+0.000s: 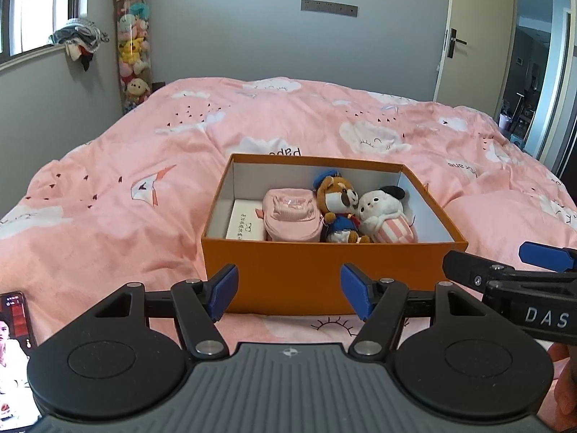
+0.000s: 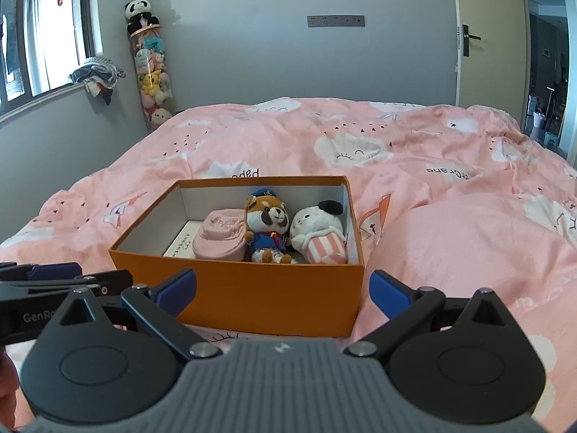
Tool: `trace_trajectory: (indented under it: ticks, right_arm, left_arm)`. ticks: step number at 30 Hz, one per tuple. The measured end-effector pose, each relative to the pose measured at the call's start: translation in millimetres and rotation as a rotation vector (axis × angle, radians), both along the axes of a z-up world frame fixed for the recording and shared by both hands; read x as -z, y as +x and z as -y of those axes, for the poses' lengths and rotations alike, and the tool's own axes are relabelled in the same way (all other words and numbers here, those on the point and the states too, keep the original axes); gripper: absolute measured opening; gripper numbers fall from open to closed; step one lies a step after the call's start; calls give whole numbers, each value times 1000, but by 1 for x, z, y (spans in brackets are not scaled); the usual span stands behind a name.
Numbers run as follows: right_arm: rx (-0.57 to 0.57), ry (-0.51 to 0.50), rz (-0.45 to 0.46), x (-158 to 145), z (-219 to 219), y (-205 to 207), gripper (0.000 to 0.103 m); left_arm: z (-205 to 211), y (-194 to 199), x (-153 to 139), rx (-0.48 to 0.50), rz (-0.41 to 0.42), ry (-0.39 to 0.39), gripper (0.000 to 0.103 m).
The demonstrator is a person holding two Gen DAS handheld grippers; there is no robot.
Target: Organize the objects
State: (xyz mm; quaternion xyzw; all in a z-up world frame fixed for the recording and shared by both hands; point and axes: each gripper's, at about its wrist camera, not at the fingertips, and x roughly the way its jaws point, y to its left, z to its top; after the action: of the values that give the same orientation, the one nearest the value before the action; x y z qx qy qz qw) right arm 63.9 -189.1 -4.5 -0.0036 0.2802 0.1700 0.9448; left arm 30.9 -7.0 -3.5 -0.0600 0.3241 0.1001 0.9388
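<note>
An open orange box (image 1: 288, 270) (image 2: 252, 288) stands on the pink bed. Inside lie a white flat box (image 1: 245, 224), a small pink bag (image 1: 292, 216) (image 2: 218, 234), a brown plush in a blue sailor hat (image 1: 339, 205) (image 2: 268, 227) and a white plush in a striped cup (image 1: 387, 216) (image 2: 319, 234). My left gripper (image 1: 288, 294) is open and empty just before the box's near wall. My right gripper (image 2: 283, 294) is open and empty, also before the box; it shows at the right edge of the left wrist view (image 1: 512, 281).
A pink duvet (image 1: 144, 180) (image 2: 450, 234) with cloud prints covers the bed. A phone (image 1: 14, 353) with a lit screen lies at the near left. A tall clear tube of plush toys (image 1: 133, 47) (image 2: 153, 68) stands in the far corner. An open door (image 1: 541, 72) is at the right.
</note>
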Motion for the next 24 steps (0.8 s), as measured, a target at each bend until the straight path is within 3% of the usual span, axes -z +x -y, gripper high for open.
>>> trace_trajectory:
  ticks: [24]
  right_arm:
    - [-15,-22,13,-1,-4,-2,102]
  left_arm:
    - [-2,-1,-1,-15,-7,9,76]
